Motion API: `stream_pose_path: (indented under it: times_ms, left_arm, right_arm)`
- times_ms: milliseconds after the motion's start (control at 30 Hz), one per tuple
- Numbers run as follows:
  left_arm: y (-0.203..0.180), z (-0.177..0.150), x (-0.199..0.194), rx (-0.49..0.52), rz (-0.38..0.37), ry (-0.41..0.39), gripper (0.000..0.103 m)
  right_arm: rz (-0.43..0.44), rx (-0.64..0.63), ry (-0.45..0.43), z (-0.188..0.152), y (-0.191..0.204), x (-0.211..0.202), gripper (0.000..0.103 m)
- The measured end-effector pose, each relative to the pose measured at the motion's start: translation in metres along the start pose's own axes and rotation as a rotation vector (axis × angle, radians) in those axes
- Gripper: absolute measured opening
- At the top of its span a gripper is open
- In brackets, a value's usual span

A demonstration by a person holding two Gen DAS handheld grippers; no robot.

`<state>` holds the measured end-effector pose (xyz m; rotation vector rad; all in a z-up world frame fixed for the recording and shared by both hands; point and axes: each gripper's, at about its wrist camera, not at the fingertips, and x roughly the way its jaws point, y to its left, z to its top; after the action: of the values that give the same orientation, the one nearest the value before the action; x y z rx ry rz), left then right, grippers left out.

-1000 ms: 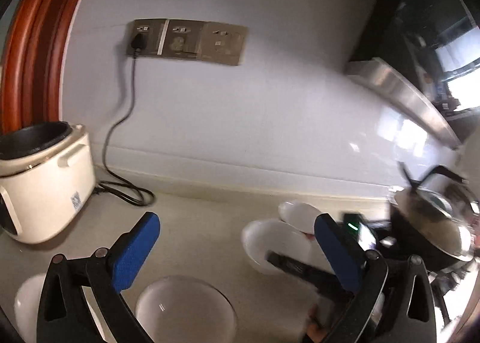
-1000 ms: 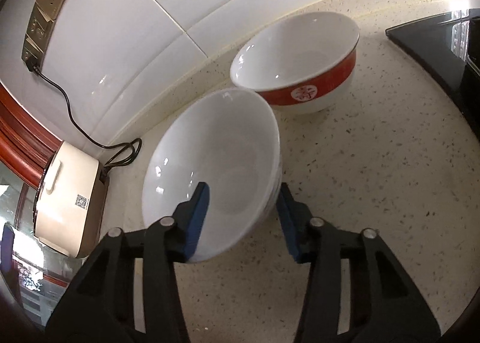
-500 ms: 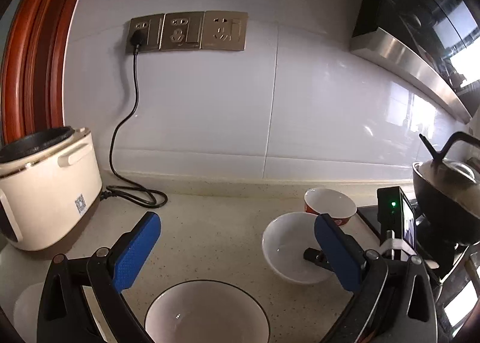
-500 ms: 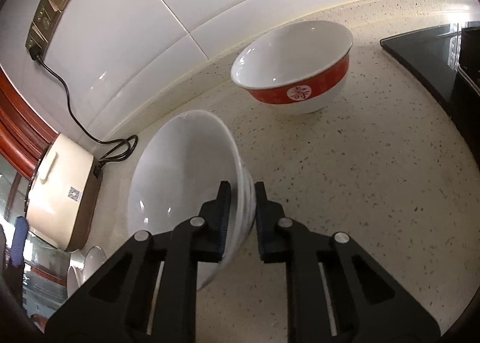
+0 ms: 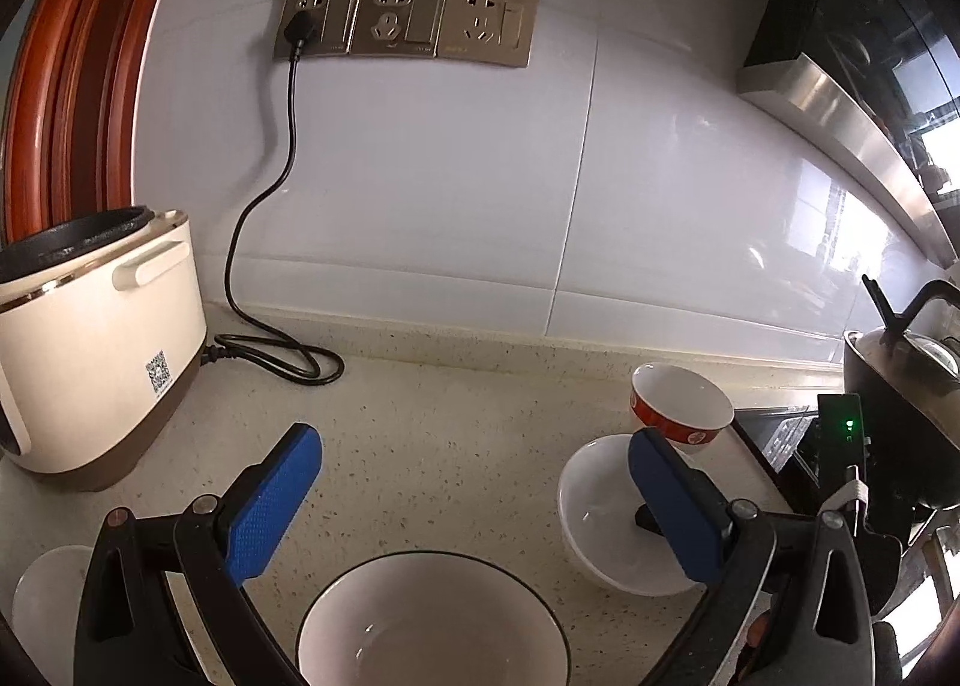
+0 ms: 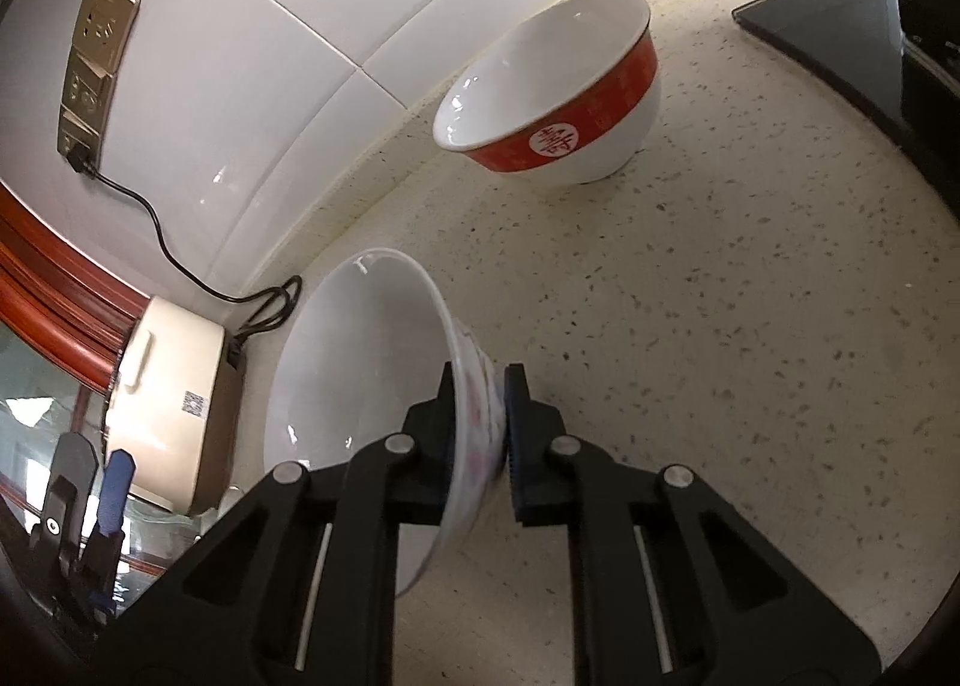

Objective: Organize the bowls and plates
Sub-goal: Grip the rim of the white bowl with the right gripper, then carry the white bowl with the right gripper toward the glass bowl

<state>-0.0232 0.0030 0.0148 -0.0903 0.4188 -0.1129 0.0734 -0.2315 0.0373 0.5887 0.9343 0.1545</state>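
Note:
My right gripper (image 6: 478, 407) is shut on the rim of a white bowl (image 6: 360, 386) and holds it tilted over the counter. The same bowl shows in the left wrist view (image 5: 606, 512) with the right gripper's finger inside it. A red-banded bowl (image 6: 558, 92) stands upright behind it near the wall and also shows in the left wrist view (image 5: 681, 407). My left gripper (image 5: 474, 500) is open and empty, above a black-rimmed white bowl (image 5: 432, 620).
A cream rice cooker (image 5: 90, 338) stands at the left with its cord (image 5: 270, 278) plugged into the wall sockets (image 5: 408, 20). A black pot (image 5: 906, 386) sits on the stove at the right. Another white dish (image 5: 42, 608) lies at the lower left.
My right gripper closed on the white bowl's rim and tilted the bowl up. The left gripper drifted slightly; the black-rimmed bowl now sits more fully below it.

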Motion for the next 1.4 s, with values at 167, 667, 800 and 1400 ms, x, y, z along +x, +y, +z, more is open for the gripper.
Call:
stream_pose_path:
  times_ms: [167, 667, 800, 1400]
  left_arm:
    - [-0.002, -0.001, 0.002, 0.002, -0.022, 0.013, 0.101]
    - [-0.068, -0.011, 0.014, 0.159, -0.223, 0.064, 0.082]
    - [-0.098, -0.019, 0.024, 0.276, -0.147, 0.095, 0.065]
    - [-0.128, -0.059, 0.070, 0.358, -0.130, 0.259, 0.018]
  right_arm:
    - [-0.093, -0.093, 0.004, -0.003, 0.009, -0.014, 0.016]
    - [-0.278, -0.266, 0.021, -0.002, -0.006, -0.047, 0.019]
    - [-0.290, -0.253, 0.017, -0.002, -0.013, -0.051, 0.019]
    - [-0.279, -0.309, 0.030, -0.009, -0.002, -0.045, 0.021]
